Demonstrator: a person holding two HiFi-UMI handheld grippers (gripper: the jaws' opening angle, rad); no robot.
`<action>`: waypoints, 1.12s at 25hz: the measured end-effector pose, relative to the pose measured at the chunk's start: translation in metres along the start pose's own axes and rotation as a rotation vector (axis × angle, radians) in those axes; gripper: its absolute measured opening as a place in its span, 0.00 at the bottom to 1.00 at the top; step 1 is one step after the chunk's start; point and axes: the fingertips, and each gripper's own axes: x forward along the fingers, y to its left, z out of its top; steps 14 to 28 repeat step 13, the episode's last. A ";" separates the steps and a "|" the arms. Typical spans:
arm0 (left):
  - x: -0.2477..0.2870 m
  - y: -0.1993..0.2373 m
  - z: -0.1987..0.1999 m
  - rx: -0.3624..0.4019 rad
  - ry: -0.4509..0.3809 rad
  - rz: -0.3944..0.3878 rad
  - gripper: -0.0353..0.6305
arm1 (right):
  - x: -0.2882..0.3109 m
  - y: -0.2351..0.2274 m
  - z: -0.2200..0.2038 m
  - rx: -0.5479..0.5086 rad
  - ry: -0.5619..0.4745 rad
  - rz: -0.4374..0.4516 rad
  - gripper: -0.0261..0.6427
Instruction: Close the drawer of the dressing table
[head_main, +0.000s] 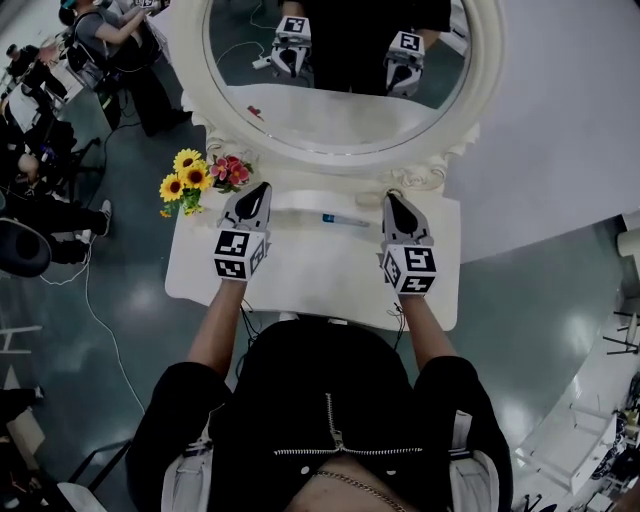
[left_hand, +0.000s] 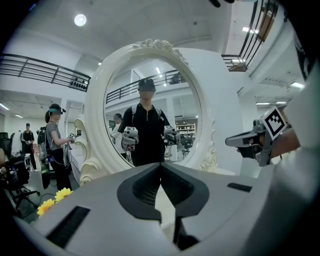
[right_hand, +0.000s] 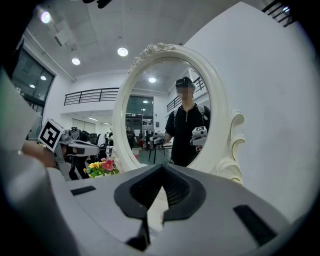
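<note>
White dressing-table worktop (head_main: 320, 270) is standing directly before the person; its drawer, along the near edge, is lying out of sight from above. Over it the left gripper (head_main: 261, 188) and right gripper (head_main: 394, 197) are hovering, the fingers of each pressing together on nothing. Flowers (head_main: 200, 178) are sitting far left. Oval mirror (head_main: 340, 110) is rising behind.

Yellow and pink flowers (head_main: 200, 177) stand upright. Left of them, people (head_main: 105, 30) stand on a grey floor (head_main: 130, 230) crossed by a white cable (head_main: 100, 325)
</note>
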 end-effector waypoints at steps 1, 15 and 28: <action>-0.001 0.000 -0.002 -0.001 0.003 -0.001 0.09 | 0.000 0.000 0.000 0.001 0.000 -0.001 0.04; -0.013 0.001 -0.010 -0.014 0.012 -0.006 0.09 | -0.007 0.013 0.000 -0.002 0.002 0.004 0.04; -0.013 0.001 -0.010 -0.014 0.012 -0.006 0.09 | -0.007 0.013 0.000 -0.002 0.002 0.004 0.04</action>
